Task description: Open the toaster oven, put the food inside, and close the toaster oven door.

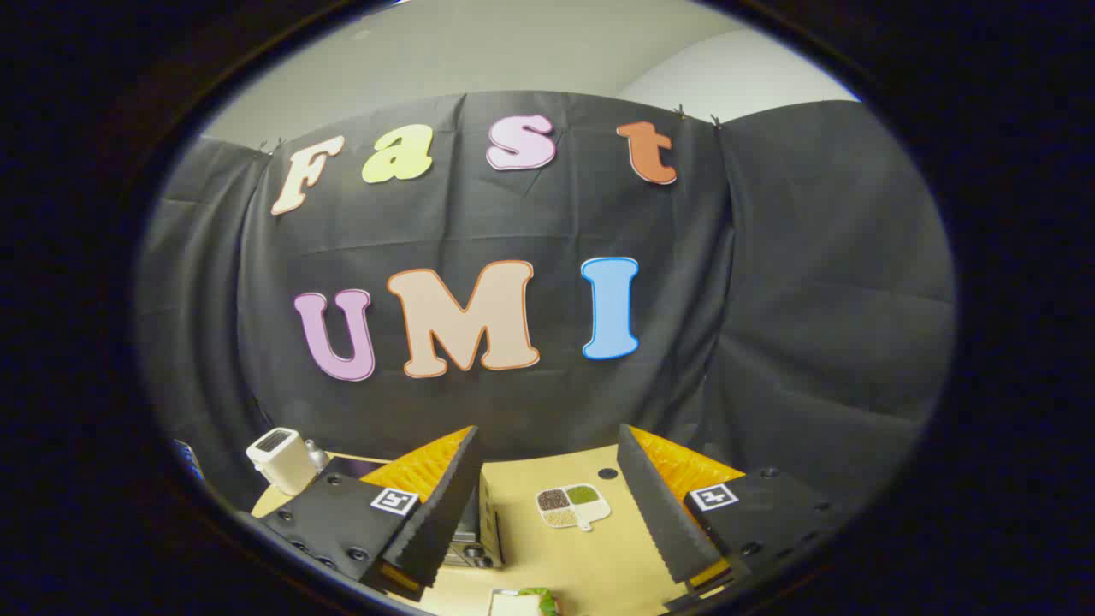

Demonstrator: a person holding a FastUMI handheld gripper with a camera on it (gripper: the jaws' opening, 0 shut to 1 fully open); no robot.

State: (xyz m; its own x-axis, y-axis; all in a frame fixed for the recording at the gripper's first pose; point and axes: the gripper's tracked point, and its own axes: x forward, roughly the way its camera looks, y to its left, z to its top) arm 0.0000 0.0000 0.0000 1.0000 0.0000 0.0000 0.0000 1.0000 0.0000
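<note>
Gripper view. The two-finger gripper point(547, 505) is held high above a pale wooden tabletop point(599, 565), looking down along its fingers. Fingers point(445, 505) spread wide apart, nothing between the pads, nothing pressed. Each finger: a black ribbed foam-like inner face, an orange ridged backing behind it, and a black flat mounting block studded with dark screw heads. A small white square with a black printed marker point(394, 501) sits on each block.

The metal-fronted toaster oven point(475, 535) lies just inside the left finger, mostly hidden behind it. Only a narrow strip shows: a silvery-grey side, a dark lower panel with what look like round knobs. Whether the door is open or shut cannot be told from this angle.

The food point(526, 601) sits below the gap between the fingers, close in: a whitish rectangular piece with a green leafy bit beside it, cut off, details unclear.

Ahead, between the fingertips, a white four-compartment dish point(573, 506) rests flat on the table, holding dark brown, green and beige grainy fillings. Just beyond it, a small black round spot point(607, 473) on the tabletop.

Outside the left finger, a white rounded boxy appliance with a dark slot on top point(280, 459) stands near the table's far corner.
</note>
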